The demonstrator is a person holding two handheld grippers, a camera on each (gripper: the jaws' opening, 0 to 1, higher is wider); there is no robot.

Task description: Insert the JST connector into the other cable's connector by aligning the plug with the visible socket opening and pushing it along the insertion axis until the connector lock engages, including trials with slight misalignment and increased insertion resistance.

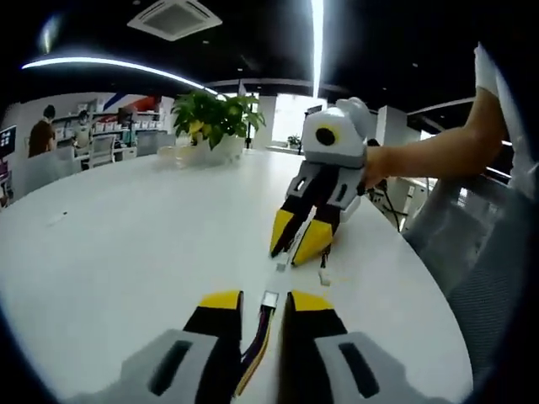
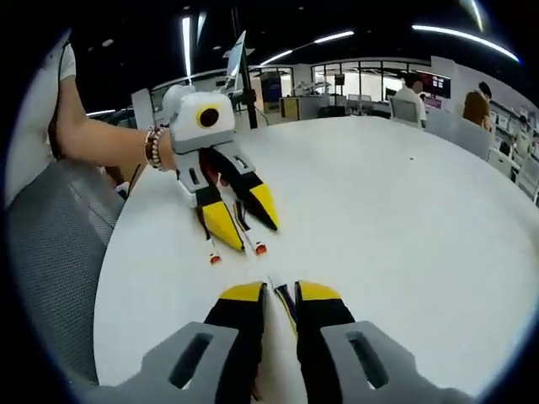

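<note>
Facing each other across a white round table (image 1: 126, 252), both grippers low over it. Nearest in the left gripper view: left gripper (image 1: 265, 305), jaws clenched on a multicoloured cable (image 1: 257, 345), its small white connector (image 1: 269, 298) poking out past the yellow tips. Just beyond, well short of contact: right gripper (image 1: 296, 244), jaws closed to a narrow slit, a thin wire and small white plug (image 1: 281, 266) hanging from the tips; another white piece (image 1: 324, 278) lying on the table beside it, identity unclear.

Nearest in the right gripper view: right gripper (image 2: 280, 295), jaws pinching a thin dark wire (image 2: 285, 305); connector end too small to make out. Farther on: left gripper (image 2: 242, 225), closed, two leads with red-tipped ends (image 2: 259, 248) trailing from it onto the table.

Judged progress: both halves picked up and roughly pointed at one another; gap still open, nothing mated, no lock engaged. Left to do: close the gap, line plug with socket opening, push home.

Differences between views: red tips readable from the right gripper view, not the left; white connector face readable from the left. Far background left view: potted plant (image 1: 215, 118), seated people; right view: person's wrist with bracelet (image 2: 152, 147), grey chair (image 2: 50, 252).
</note>
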